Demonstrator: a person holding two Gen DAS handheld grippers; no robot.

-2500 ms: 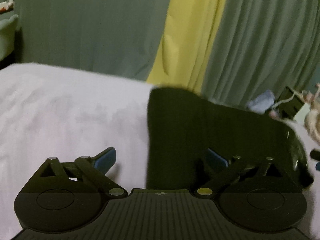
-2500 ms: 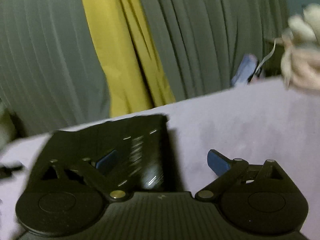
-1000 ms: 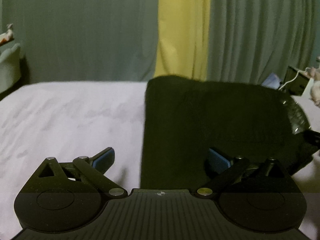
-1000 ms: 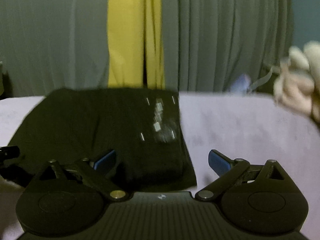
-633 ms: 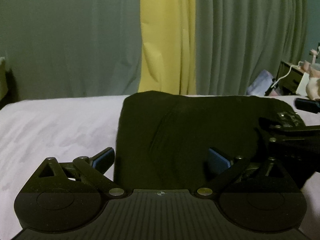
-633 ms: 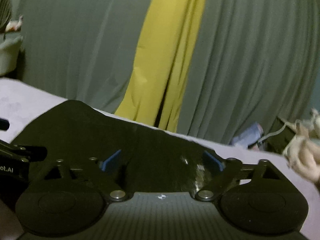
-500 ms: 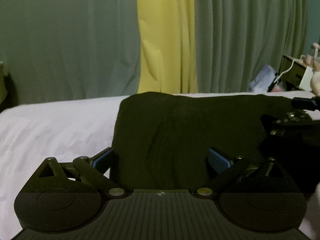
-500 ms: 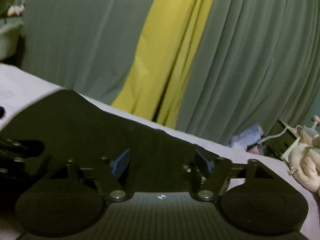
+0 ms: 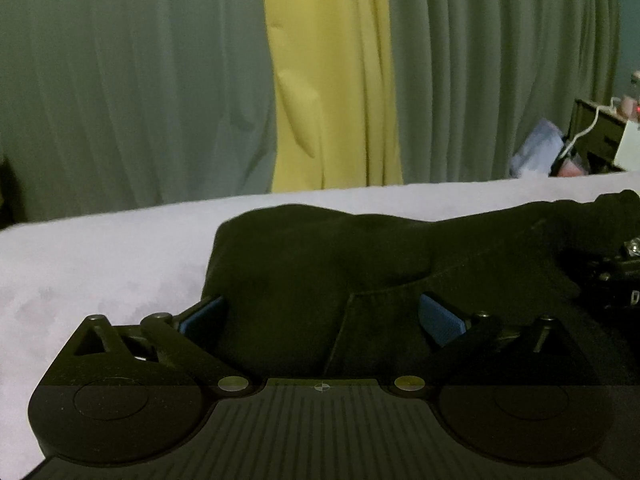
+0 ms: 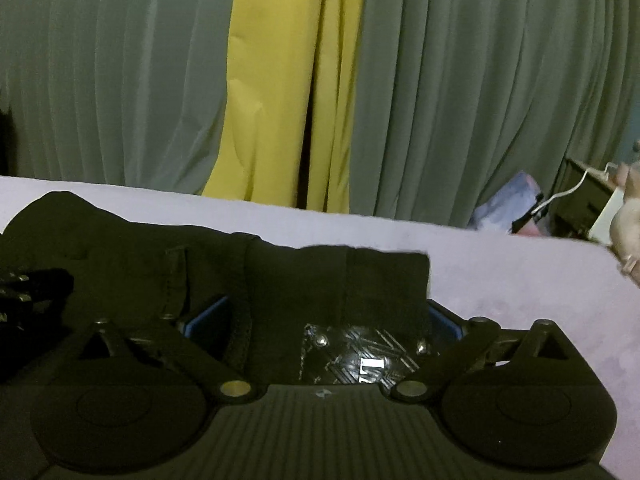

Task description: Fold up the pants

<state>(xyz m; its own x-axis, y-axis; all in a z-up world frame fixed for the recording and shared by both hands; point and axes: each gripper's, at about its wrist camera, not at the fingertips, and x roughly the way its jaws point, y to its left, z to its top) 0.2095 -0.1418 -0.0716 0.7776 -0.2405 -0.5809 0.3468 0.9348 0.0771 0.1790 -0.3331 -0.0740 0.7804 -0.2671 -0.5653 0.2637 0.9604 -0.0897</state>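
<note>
We have brought both grippers down low to the near edge of the black pants point(image 9: 360, 264), which lie partly folded on the pale bed point(image 9: 100, 264); a second ago we were looking at them from higher up and farther back, and now the cloth fills the space between the fingers in both wrist views. The left gripper point(image 9: 320, 312) has its fingers spread, one blue pad at the pants' left edge and the other over the cloth. The right gripper point(image 10: 322, 318) is also spread, its fingers bracketing the right-hand end, where a shiny patterned patch point(image 10: 360, 354) shows. Neither has closed on the cloth yet. We judge that we are lined up to pinch this near edge and carry it over for the next fold.
</note>
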